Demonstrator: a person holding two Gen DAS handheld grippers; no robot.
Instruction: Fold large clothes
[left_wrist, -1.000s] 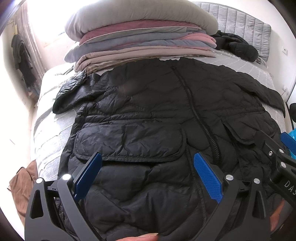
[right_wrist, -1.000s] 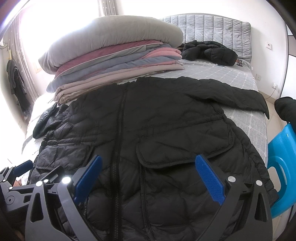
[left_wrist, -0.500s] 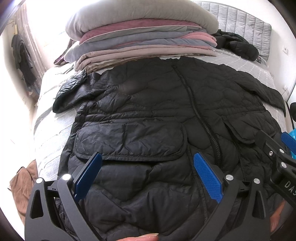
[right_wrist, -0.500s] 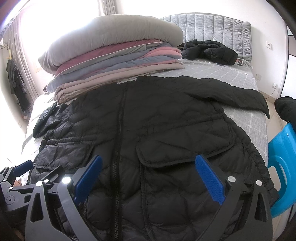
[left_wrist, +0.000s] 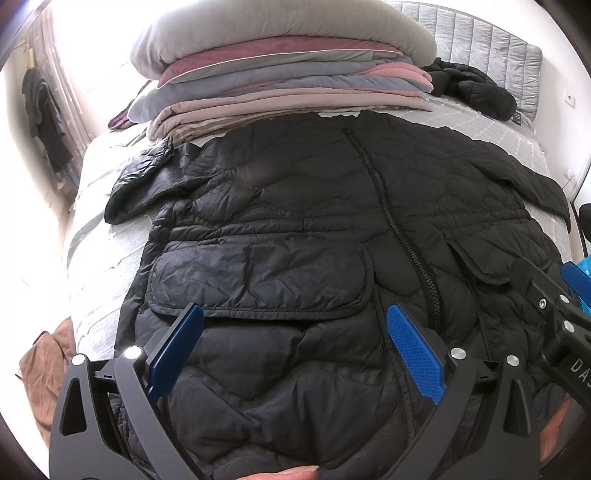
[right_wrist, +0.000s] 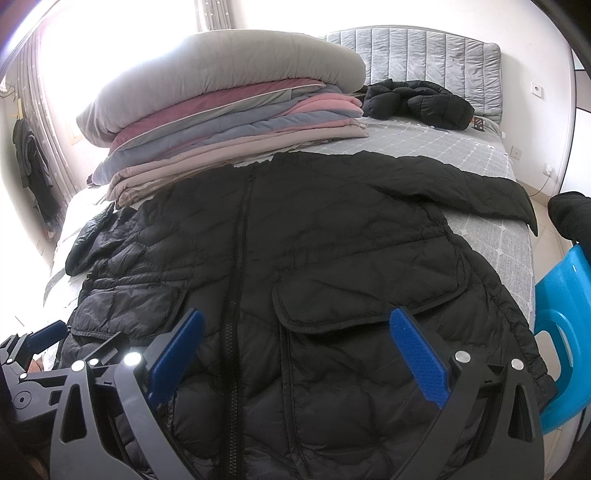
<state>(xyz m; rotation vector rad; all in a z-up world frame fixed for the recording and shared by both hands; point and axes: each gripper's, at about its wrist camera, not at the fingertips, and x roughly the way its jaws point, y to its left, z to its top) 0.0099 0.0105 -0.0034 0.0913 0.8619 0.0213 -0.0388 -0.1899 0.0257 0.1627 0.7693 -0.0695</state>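
A bed (right_wrist: 476, 155) with a grey checked cover fills both views, its padded grey headboard (right_wrist: 417, 51) at the far end. A black quilted puffer jacket (left_wrist: 295, 229) lies spread flat across the bed, front up and zipped, hem toward the cameras, one sleeve stretched out to the right (right_wrist: 480, 192) and the other crumpled at the left (left_wrist: 136, 184). Behind its collar sits a tall stack of folded blankets (right_wrist: 229, 110), topped by a thick grey one. A second black jacket (right_wrist: 417, 99) lies bunched near the headboard. A blue plastic chair (right_wrist: 561, 325) stands just beside the bed's right edge. A brown cloth (left_wrist: 48, 362) lies on the floor at the left. The left gripper (left_wrist: 295, 343) hovers over the hem near the left flap pocket (left_wrist: 258, 280), jaws spread wide and holding nothing. The right gripper (right_wrist: 295, 347) hangs over the right flap pocket (right_wrist: 369, 295), likewise wide apart and empty.
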